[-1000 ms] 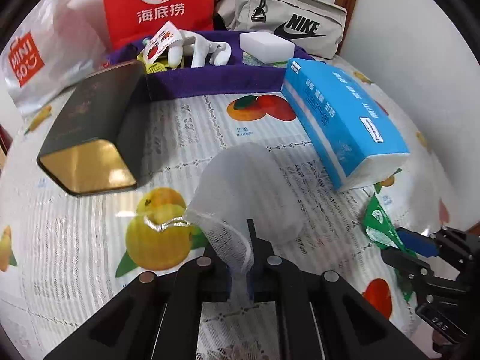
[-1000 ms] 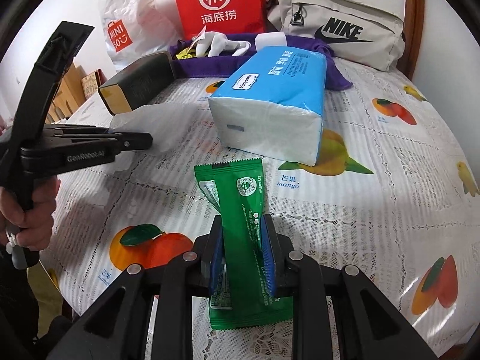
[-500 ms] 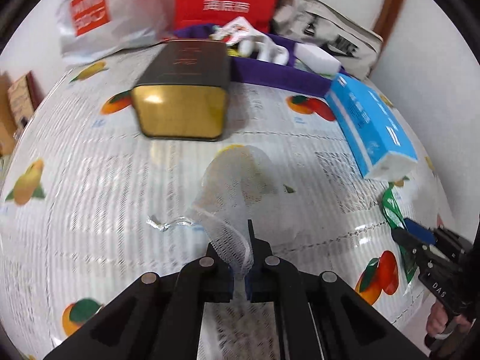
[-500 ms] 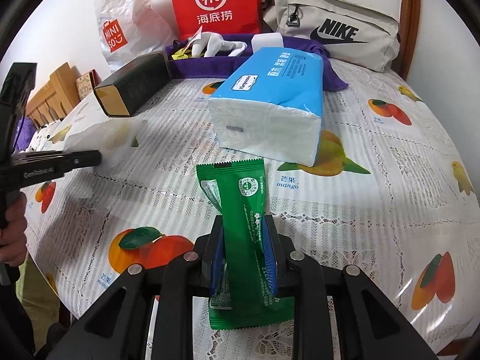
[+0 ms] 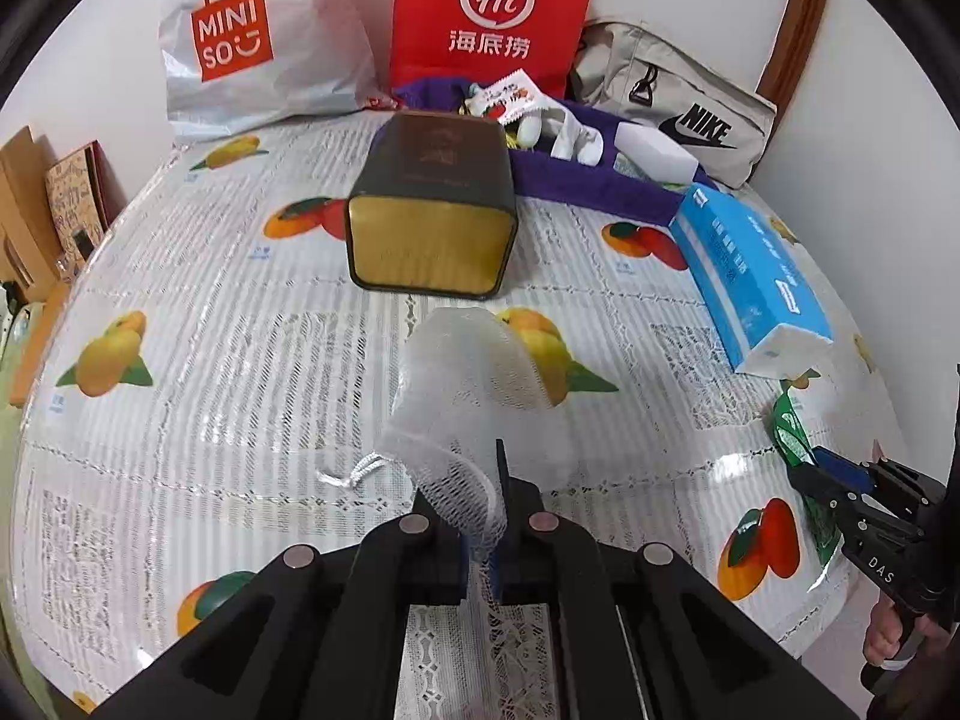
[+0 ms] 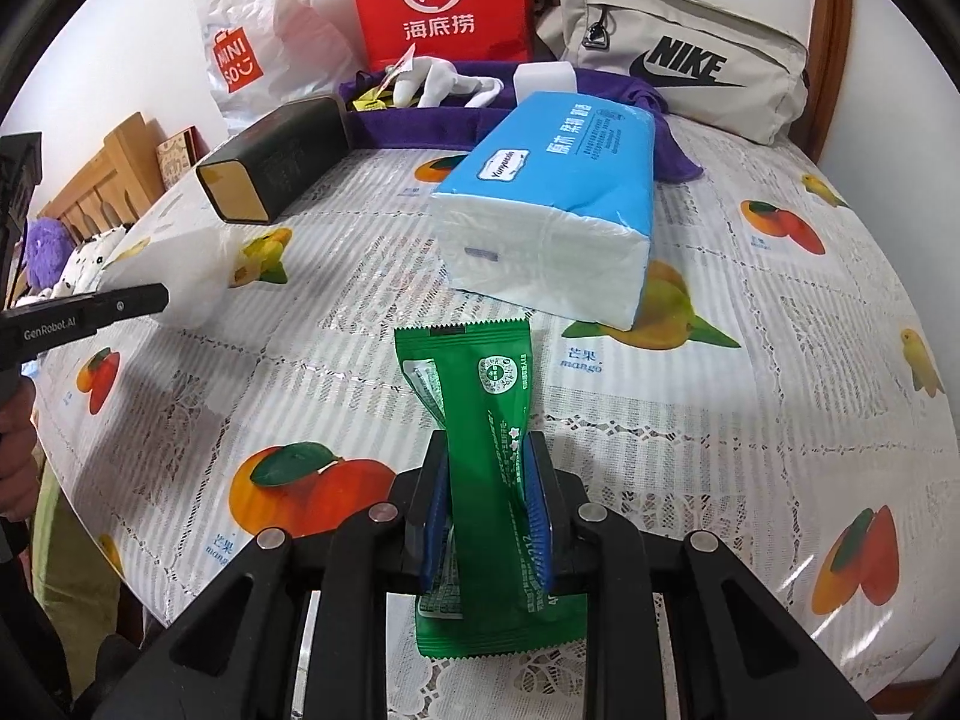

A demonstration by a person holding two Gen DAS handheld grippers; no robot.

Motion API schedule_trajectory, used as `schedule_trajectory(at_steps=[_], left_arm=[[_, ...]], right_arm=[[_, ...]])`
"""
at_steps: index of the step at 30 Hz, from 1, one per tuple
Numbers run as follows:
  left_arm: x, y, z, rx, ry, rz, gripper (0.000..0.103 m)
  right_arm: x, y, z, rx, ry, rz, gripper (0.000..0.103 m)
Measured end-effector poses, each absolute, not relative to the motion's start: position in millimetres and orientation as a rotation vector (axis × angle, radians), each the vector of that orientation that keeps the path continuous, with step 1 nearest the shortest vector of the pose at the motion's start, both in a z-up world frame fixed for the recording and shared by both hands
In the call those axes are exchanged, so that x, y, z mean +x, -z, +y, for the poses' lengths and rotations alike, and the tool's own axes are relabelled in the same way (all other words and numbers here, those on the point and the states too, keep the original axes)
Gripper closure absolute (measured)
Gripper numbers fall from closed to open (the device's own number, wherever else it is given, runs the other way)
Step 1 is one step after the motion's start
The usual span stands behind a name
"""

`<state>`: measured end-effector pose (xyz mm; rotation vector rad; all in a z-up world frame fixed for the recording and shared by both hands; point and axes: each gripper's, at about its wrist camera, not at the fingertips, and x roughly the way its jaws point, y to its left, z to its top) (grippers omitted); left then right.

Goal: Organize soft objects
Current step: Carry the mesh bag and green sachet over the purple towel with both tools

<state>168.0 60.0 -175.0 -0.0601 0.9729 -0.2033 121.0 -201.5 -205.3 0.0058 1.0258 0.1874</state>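
Note:
My left gripper [image 5: 480, 516] is shut on a white mesh pouch [image 5: 462, 384], which hangs above the fruit-print tablecloth [image 5: 210, 360] with its drawstring dangling to the left. The same pouch [image 6: 180, 264] shows at the left of the right wrist view, with the left gripper [image 6: 162, 297] beside it. My right gripper [image 6: 487, 498] is shut on a green foil packet [image 6: 480, 420] held upright over the table's near edge; from the left wrist view this right gripper [image 5: 822, 468] and the packet [image 5: 789, 426] sit at the far right.
A blue tissue pack [image 6: 558, 204] lies mid-table, a dark tin with a gold end [image 5: 432, 210] beside it. Behind them a purple tray [image 5: 594, 186] holds socks and a white sponge. Red [image 5: 492, 12] and white shopping bags [image 5: 240, 48] and a beige Nike bag [image 6: 678, 54] line the wall.
My left gripper carried the mesh pouch leftward, away from the tissue pack, and rolled a little. The right gripper and its green packet stayed still.

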Motion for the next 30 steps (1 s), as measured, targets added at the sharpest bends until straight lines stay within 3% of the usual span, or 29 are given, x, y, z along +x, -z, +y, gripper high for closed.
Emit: schedule_trajectory(at_steps=[30], left_arm=[[167, 83, 56, -0.043, 0.182, 0.803, 0.098]], right_arm=[[129, 128, -200, -0.016, -0.255, 0.917, 0.08]])
